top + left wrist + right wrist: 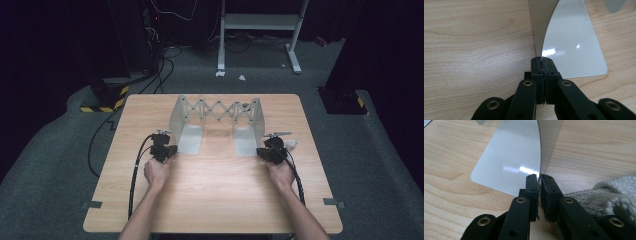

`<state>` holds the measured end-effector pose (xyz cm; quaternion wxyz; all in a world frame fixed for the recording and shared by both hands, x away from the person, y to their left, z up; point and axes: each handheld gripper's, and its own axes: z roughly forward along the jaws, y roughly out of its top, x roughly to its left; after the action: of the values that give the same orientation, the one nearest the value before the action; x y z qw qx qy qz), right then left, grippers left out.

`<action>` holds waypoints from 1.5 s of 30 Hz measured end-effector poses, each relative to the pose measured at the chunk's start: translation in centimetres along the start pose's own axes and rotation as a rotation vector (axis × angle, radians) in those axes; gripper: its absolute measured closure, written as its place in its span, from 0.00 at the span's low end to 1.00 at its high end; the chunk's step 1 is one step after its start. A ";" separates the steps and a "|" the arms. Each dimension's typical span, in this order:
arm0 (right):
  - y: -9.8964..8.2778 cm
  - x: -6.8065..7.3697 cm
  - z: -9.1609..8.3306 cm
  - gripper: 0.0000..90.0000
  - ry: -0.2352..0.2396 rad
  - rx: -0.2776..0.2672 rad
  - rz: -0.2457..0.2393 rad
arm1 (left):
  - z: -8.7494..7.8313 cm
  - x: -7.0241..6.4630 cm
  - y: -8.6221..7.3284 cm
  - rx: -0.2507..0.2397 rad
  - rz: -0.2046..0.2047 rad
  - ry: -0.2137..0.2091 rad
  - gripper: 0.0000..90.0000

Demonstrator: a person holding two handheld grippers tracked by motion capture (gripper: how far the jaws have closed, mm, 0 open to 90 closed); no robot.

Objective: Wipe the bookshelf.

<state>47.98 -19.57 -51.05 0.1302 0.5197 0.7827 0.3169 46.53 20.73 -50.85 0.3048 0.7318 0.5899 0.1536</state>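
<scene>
Grey metal bookend rack point(217, 112) is pinched at both end plates by left gripper point(169, 148) and right gripper point(262, 151). Likely mid-adjustment; next, move both ends evenly along the table point(215, 195).

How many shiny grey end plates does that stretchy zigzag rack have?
2. The left end plate stands at the rack's left end, pinched by the left gripper. The right end plate stands at the right end, pinched by the right gripper. The zigzag bars join them.
</scene>
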 end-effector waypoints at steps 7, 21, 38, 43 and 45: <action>0.2 -0.3 0.3 0.94 -0.003 -0.019 0.019 | -0.2 -0.2 -0.5 -0.019 -0.022 -0.008 0.99; 1.2 -0.8 1.3 0.94 -0.019 -0.048 0.033 | -0.1 -1.1 -0.7 -0.048 -0.024 -0.016 1.00; 0.3 -1.9 -0.8 0.63 -0.059 -0.104 0.021 | -0.5 -1.0 -0.8 -0.071 0.019 -0.051 0.54; -0.7 -2.8 -1.1 0.62 -0.064 -0.110 0.047 | -0.6 -1.3 -1.1 -0.074 0.054 -0.043 0.50; -1.0 -2.9 -1.4 0.59 -0.054 -0.120 0.055 | -0.7 -1.2 -1.2 -0.078 0.057 -0.041 0.49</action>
<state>47.78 -22.91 -50.98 0.1736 0.5405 0.7439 0.3526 44.85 19.87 -50.93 0.3406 0.7390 0.5558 0.1700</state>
